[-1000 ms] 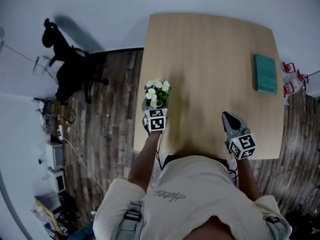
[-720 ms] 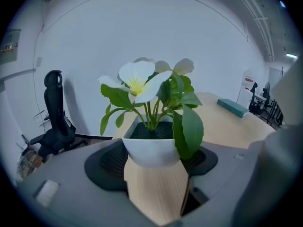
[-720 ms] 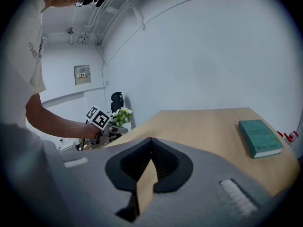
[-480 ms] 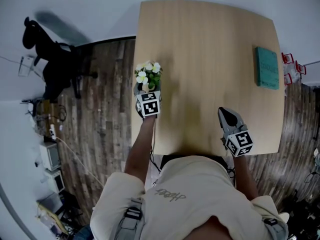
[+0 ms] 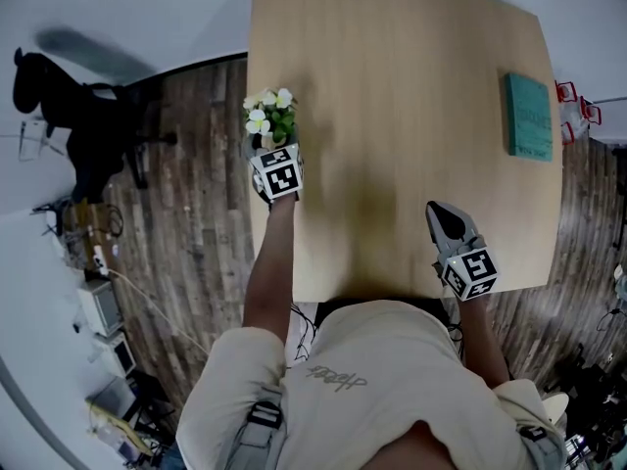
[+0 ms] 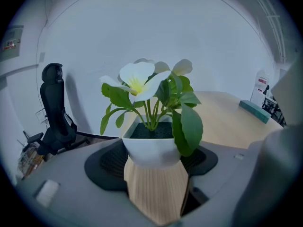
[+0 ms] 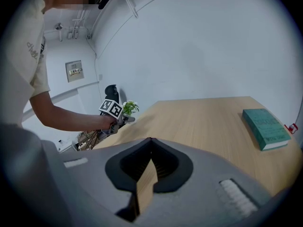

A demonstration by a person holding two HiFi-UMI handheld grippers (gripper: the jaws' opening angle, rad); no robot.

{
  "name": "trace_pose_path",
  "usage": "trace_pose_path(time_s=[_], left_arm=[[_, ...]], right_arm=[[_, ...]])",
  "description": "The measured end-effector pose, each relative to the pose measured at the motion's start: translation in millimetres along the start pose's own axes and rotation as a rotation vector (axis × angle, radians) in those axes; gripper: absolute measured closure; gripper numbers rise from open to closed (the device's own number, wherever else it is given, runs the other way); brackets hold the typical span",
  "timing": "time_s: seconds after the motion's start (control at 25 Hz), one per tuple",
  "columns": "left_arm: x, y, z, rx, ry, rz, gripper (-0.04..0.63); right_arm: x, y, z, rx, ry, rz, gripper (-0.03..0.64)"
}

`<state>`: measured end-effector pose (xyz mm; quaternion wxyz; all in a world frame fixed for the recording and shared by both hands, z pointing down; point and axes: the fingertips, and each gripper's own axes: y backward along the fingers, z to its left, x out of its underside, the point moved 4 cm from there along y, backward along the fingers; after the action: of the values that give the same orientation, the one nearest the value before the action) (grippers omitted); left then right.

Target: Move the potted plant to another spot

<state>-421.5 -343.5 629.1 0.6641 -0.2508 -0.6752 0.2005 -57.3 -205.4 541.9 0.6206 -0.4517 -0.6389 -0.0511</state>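
The potted plant [image 6: 150, 148] stands upright: white pot, dark soil, broad green leaves, white blooms with yellow centres. The left gripper [image 5: 265, 150] clamps the pot with jaws wide, at the left edge of the wooden table [image 5: 392, 86]. The right gripper [image 7: 150, 143] has its jaws together, empty, near the table's right corner.

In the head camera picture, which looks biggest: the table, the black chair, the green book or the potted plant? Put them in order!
1. table
2. black chair
3. green book and potted plant: these two look about the same size here, so I won't rank one above the other.
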Motion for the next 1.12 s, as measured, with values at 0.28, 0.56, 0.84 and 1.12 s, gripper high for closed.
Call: trace_pose_path(time_s=[0.28,0.56,0.84,1.12], left_arm=[[-5.1,-34.3,8.5,-0.012,-0.011,0.017,0.244],[-11.2,-56.1,12.5,-0.03,-0.053,0.022,0.244],[-16.0,-68.2,11.4,-0.022,-0.026,0.012,0.244],[-14.1,-69.2,10.5,-0.038,-0.021,0.012,0.242]], right_arm=[[0.4,-19.2,-6.0,-0.001,-0.02,0.02,0.614],[-2.1,-31.0,-13.7,0.002,-0.028,0.034,0.613],[-1.2,-40.8,-17.4,-0.005,-0.036,0.043,0.613],[-7.9,-40.8,-20.1,-0.006,-0.042,0.021,0.614]])
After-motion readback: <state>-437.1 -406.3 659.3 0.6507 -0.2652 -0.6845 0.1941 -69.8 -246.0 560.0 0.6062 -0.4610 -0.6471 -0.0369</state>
